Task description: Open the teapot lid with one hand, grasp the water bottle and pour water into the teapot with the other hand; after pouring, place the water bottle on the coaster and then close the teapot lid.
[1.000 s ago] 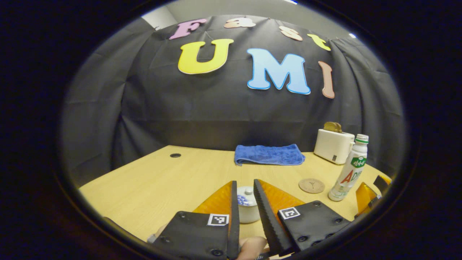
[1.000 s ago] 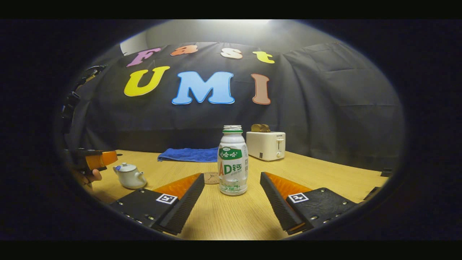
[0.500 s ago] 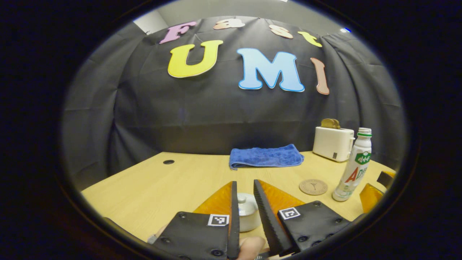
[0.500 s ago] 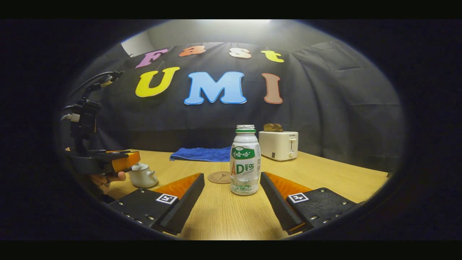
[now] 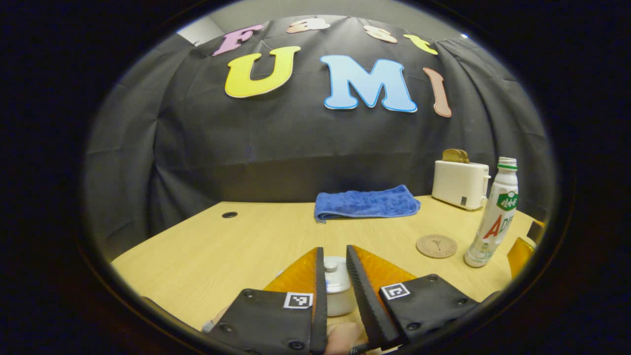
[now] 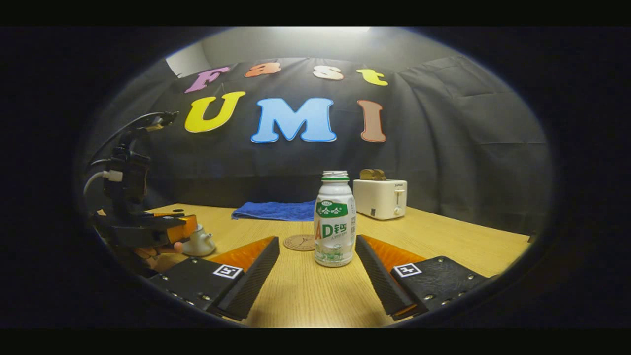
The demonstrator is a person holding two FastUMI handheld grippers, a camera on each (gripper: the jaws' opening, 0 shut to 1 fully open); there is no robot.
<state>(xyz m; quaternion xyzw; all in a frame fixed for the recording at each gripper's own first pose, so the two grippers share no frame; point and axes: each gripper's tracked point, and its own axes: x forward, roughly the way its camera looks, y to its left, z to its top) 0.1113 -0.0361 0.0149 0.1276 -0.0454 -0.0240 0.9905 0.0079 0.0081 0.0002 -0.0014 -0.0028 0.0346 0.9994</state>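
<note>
White lid point(image 5: 333, 266) sits between my left gripper's point(image 5: 333, 268) narrow jaws, grip uncertain; my right gripper point(image 6: 318, 264) is open around the bottle point(image 6: 334, 219).

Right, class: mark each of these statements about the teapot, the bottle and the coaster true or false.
1. The water bottle stands on the coaster. False: it stands on the table, beside the coaster.
2. The right gripper is open, the bottle between its fingers. True.
3. The teapot has no lid. False: the lid is on.
4. The left gripper is at the teapot lid. True.
5. A blue towel lies by the wall. True.
</note>
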